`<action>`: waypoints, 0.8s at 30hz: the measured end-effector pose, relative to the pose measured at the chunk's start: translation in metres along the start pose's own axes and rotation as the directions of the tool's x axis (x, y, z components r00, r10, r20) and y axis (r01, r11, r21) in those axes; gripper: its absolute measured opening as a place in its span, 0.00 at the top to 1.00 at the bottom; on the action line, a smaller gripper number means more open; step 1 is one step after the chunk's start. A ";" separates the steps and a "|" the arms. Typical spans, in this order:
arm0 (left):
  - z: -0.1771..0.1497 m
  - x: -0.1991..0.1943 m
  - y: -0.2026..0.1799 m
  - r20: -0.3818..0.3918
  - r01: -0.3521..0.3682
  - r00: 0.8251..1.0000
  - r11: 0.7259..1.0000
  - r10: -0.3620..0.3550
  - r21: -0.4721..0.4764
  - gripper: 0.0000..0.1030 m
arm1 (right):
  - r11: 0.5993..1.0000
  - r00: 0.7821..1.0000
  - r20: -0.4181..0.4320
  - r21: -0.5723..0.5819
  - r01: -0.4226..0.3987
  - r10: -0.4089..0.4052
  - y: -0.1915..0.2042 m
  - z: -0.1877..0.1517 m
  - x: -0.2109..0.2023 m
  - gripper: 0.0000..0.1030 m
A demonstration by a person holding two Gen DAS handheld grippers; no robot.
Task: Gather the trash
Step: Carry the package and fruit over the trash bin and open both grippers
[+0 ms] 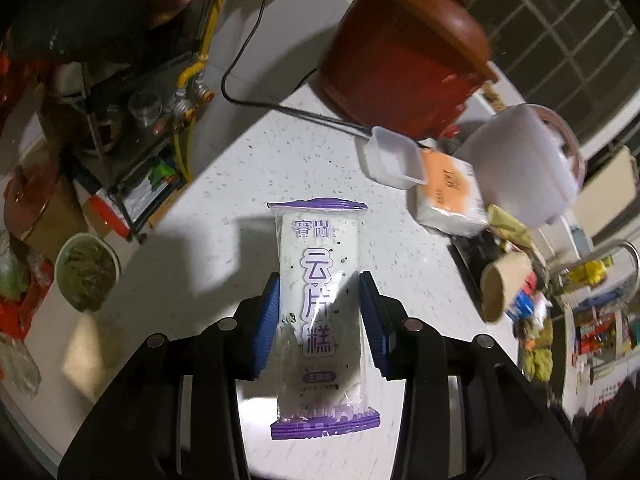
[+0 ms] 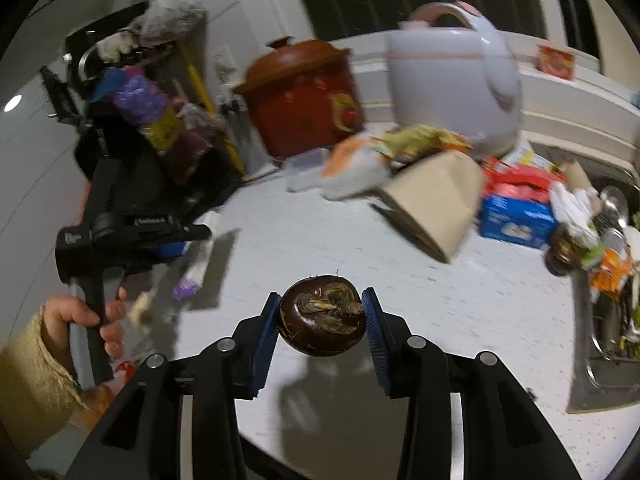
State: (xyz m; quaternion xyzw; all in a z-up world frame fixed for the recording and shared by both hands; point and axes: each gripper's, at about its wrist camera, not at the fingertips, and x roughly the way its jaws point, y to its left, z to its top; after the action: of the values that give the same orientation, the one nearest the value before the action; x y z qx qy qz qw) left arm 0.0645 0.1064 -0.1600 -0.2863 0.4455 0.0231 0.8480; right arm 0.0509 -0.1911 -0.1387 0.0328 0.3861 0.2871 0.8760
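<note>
My left gripper [image 1: 320, 284] is shut on a white and purple snack wrapper [image 1: 318, 292], held lengthwise between its blue pads above the white speckled counter [image 1: 224, 184]. My right gripper [image 2: 322, 302] is shut on a dark brown water chestnut [image 2: 322, 316], held above the counter [image 2: 460, 312]. The left gripper [image 2: 120, 228] with the wrapper [image 2: 196, 264] hanging from it also shows at the left of the right wrist view, held by a hand.
A brown crock pot [image 1: 400, 60], a white rice cooker [image 1: 528, 164], a clear plastic lid [image 1: 394, 156], a tissue pack [image 1: 448, 192] and a cardboard tube [image 1: 500, 284] stand on the counter. A bowl of scraps [image 1: 86, 270] is at left. A sink [image 2: 608, 320] lies at right.
</note>
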 end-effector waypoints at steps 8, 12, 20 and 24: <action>-0.067 -0.086 0.046 -0.045 0.043 0.998 0.999 -0.042 0.014 0.63 | 0.968 0.979 -0.116 -0.170 -0.186 0.168 0.083 -0.015 0.002 0.60; -0.107 -0.098 0.084 -0.117 -0.009 0.993 0.999 0.004 -0.044 0.63 | 0.932 0.941 -0.273 -0.244 -0.269 0.200 0.123 -0.051 0.026 0.60; -0.197 -0.010 0.163 -0.345 -0.123 0.934 0.989 0.088 -0.082 0.63 | 0.924 0.844 -0.526 -0.263 -0.279 0.105 0.144 -0.153 0.112 0.60; -0.235 0.076 0.192 -0.422 -0.131 0.901 0.990 0.098 -0.050 0.63 | 0.943 0.812 -0.584 -0.273 -0.192 -0.004 0.123 -0.209 0.166 0.60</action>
State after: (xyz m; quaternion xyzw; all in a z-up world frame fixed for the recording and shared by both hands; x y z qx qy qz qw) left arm -0.1209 0.1313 -0.4106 -0.2904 0.6317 0.0280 0.7183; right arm -0.0639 -0.0350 -0.3601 -0.1783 0.5794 0.3853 0.6957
